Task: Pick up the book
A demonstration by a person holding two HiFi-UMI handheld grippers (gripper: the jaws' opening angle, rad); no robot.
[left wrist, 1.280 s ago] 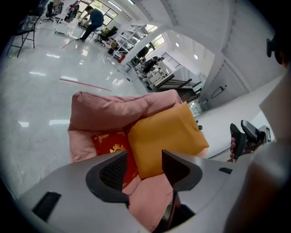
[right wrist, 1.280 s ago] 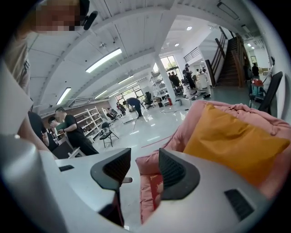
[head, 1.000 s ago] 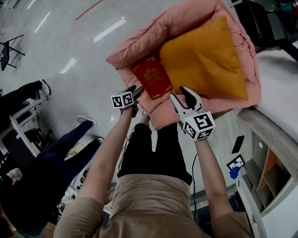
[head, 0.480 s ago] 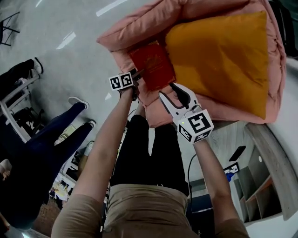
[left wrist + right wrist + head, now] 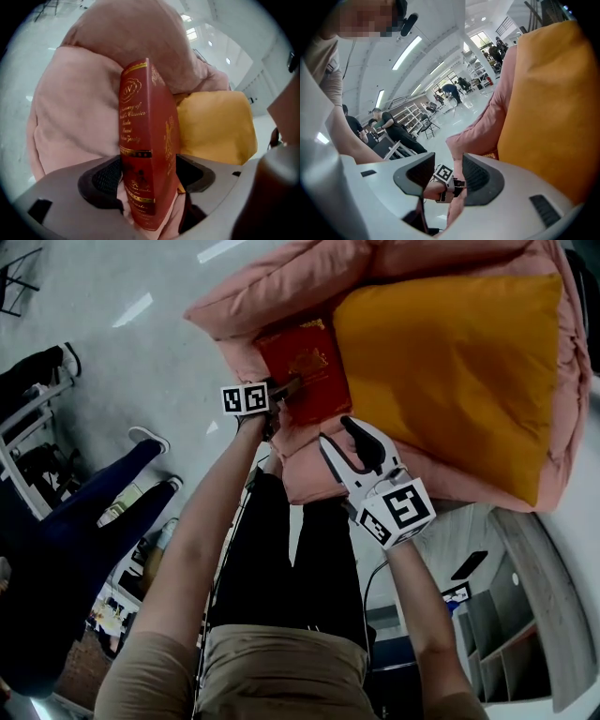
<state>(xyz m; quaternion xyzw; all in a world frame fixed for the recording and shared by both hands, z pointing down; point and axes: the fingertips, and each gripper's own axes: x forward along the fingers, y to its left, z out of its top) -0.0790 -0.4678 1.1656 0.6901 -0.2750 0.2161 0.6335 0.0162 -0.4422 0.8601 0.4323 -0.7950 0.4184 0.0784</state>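
The left gripper (image 5: 149, 177) — fingers (image 5: 105, 179) just opened — straddles the red book (image 5: 147, 136).

Right arm (image 5: 424, 610) outstretched, right tool (image 5: 339, 435) jaws apart
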